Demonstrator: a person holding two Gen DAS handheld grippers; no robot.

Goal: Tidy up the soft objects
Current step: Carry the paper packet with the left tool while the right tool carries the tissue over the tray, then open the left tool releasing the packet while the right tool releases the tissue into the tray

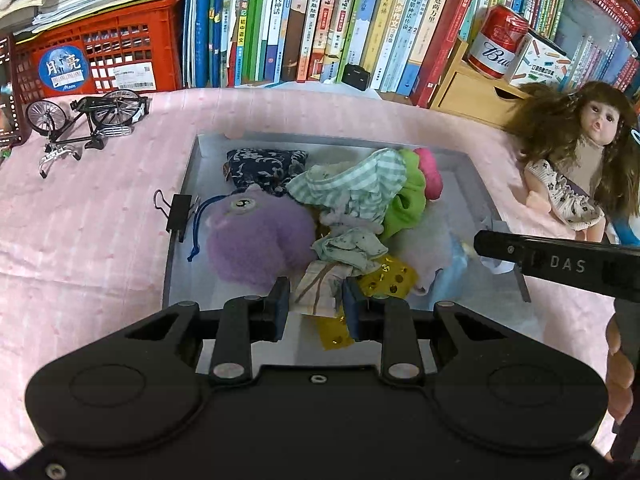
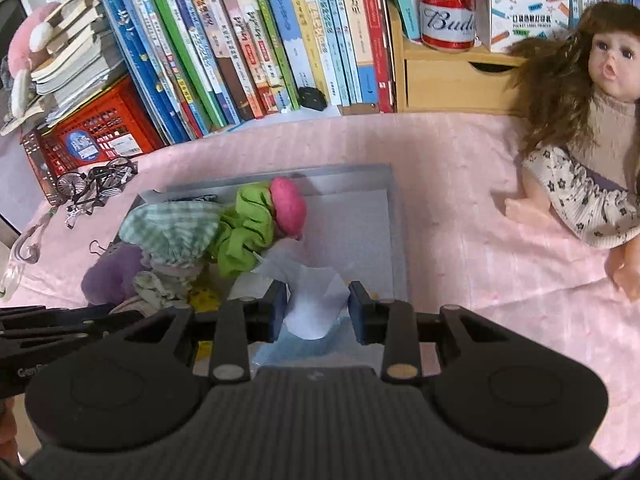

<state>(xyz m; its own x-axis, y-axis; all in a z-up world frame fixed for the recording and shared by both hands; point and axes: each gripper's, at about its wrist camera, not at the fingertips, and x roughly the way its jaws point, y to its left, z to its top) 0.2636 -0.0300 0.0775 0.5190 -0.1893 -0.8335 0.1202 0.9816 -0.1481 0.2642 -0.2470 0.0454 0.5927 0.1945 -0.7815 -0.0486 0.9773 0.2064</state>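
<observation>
A grey tray (image 1: pixel 171 272) on the pink cloth holds a pile of soft things: a purple plush (image 1: pixel 256 240), a dark floral pouch (image 1: pixel 266 166), a green checked cloth (image 1: pixel 352 188), a lime scrunchie (image 2: pixel 248 232), a pink ball (image 2: pixel 288 204) and a yellow sequinned piece (image 1: pixel 386 280). My left gripper (image 1: pixel 316 304) is low over the tray's near side, shut on a beige cloth with brown lines (image 1: pixel 318 288). My right gripper (image 2: pixel 318 308) is shut on a white crumpled sheet (image 2: pixel 316 304) above the tray's near right part, with something pale blue under it.
A doll (image 2: pixel 592 176) lies on the pink cloth right of the tray (image 2: pixel 394 220). A model bicycle (image 1: pixel 88 120) and a binder clip (image 1: pixel 178 212) are at its left. Books (image 1: pixel 320 20), a red crate (image 1: pixel 100 56), a wooden drawer box (image 2: pixel 448 76) and a red can (image 2: pixel 446 4) line the back.
</observation>
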